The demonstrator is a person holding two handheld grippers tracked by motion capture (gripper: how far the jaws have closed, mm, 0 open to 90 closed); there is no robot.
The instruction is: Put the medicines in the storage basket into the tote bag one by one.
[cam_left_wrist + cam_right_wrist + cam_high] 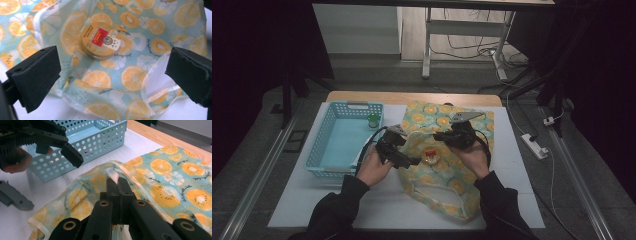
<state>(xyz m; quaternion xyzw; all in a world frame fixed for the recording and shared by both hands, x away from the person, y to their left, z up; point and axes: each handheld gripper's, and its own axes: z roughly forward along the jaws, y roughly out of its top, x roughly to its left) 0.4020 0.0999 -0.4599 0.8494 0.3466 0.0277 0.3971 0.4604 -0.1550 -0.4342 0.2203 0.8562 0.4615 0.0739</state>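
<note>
Surface point(522, 200): white sheet carrying everything; the bag lies across its middle.
Fruit-print bag point(447, 180): the landmark, its mouth lifted, likely so things can go in.
Blue basket point(343, 145): just left of the bag; a small green-lidded jar point(373, 120) sits in its far corner.
Right gripper point(117, 185): fingers pressed together, pinching the bag's rim to hold it open.
Left gripper point(110, 75): fingers spread wide, empty, hovering above the bag's opening.
Round tin point(100, 40): lying inside the bag, apparently just dropped there.
</note>
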